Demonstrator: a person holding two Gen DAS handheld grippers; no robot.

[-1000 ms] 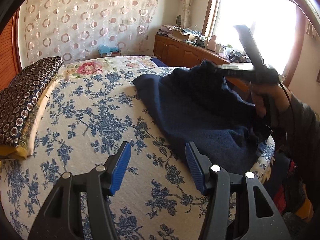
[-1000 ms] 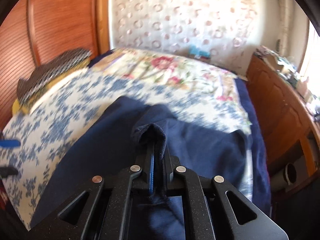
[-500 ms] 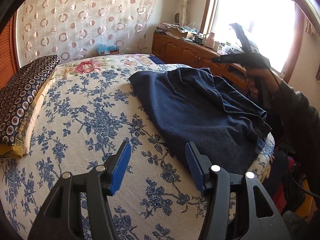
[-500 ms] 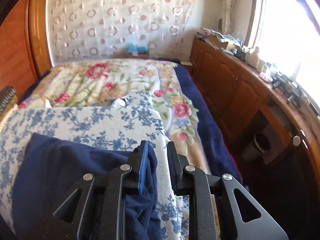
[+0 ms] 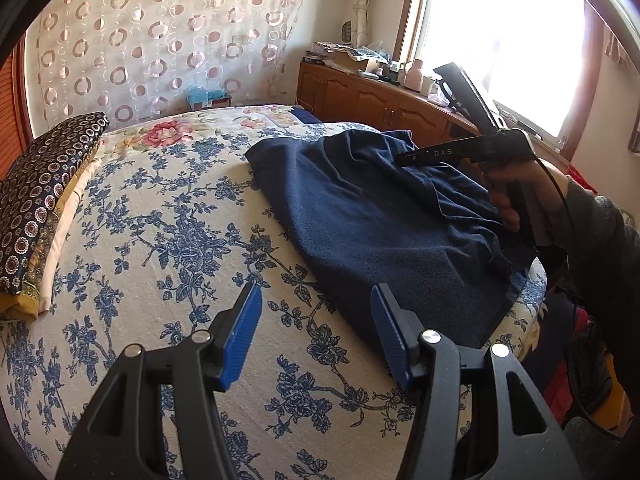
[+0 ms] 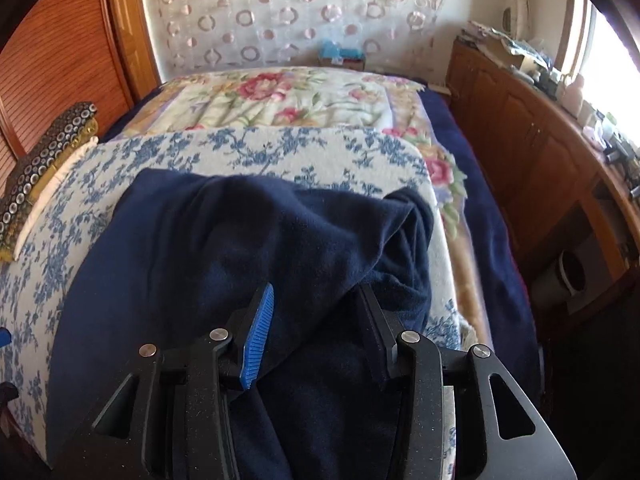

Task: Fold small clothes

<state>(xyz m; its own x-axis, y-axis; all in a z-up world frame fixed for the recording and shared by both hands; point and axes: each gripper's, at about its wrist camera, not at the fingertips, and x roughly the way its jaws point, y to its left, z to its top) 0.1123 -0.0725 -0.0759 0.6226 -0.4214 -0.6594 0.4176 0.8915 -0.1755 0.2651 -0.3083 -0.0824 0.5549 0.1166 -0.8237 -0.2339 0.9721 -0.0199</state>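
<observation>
The dark blue garment lies rumpled near the bed's right edge, not yet folded; right hand-held gripper has just been opening, cloth loose between its jaws; left hand-held gripper half open, empty.

This is a home bedroom: a bed under a blue-flowered cover, a patterned pillow by the wooden headboard, a sheer curtain with circles, and a cluttered wooden cabinet beneath a sunny window.
</observation>
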